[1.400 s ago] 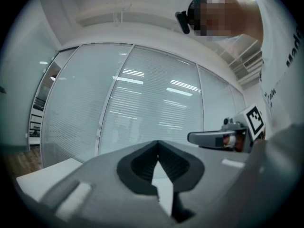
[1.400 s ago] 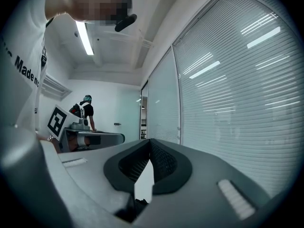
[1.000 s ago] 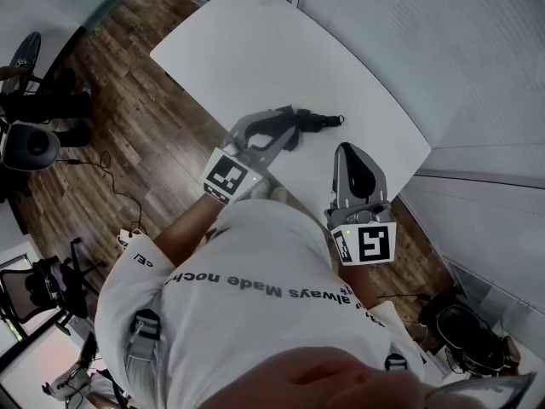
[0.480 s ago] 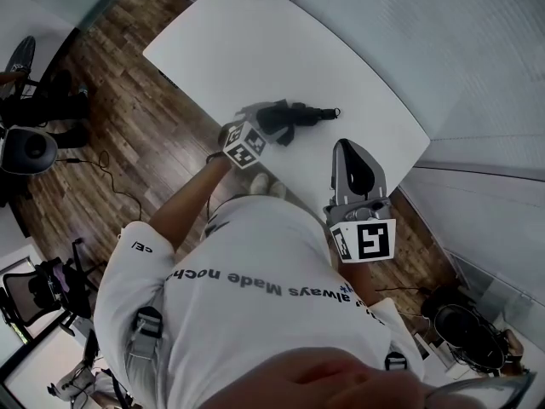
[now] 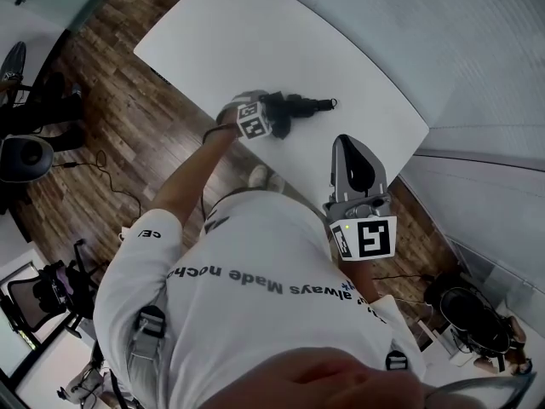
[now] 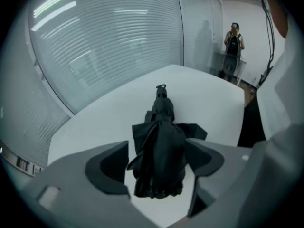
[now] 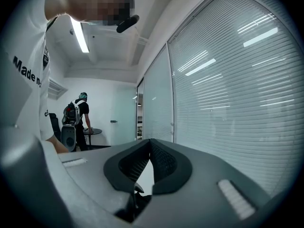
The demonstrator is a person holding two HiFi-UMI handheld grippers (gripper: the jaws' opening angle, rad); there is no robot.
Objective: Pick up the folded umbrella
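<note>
The folded black umbrella [image 5: 300, 107] lies on the white table [image 5: 255, 32] near its front edge, its strap end pointing right. My left gripper [image 5: 274, 118] points steeply down over its thick end. In the left gripper view the umbrella [image 6: 161, 127] lies between the jaws, which are opening. The left pad [image 6: 107, 167] stands apart from the fabric, and a loose flap lies against the right pad [image 6: 205, 156]. My right gripper [image 5: 352, 156] hovers level near the table's right corner, away from the umbrella. Its jaws meet at the tips [image 7: 150, 146] with nothing between them.
A blinds-covered glass wall [image 6: 109, 46] runs behind the table. Wooden floor [image 5: 102, 126] lies to the left, with chairs and bags [image 5: 25, 152] on it. A person with a backpack [image 7: 78, 120] stands by a small round table far off.
My left gripper has dropped from in front of the person's chest down onto the umbrella and turned to point downward, its jaws wider. The right gripper has stayed where it was.
</note>
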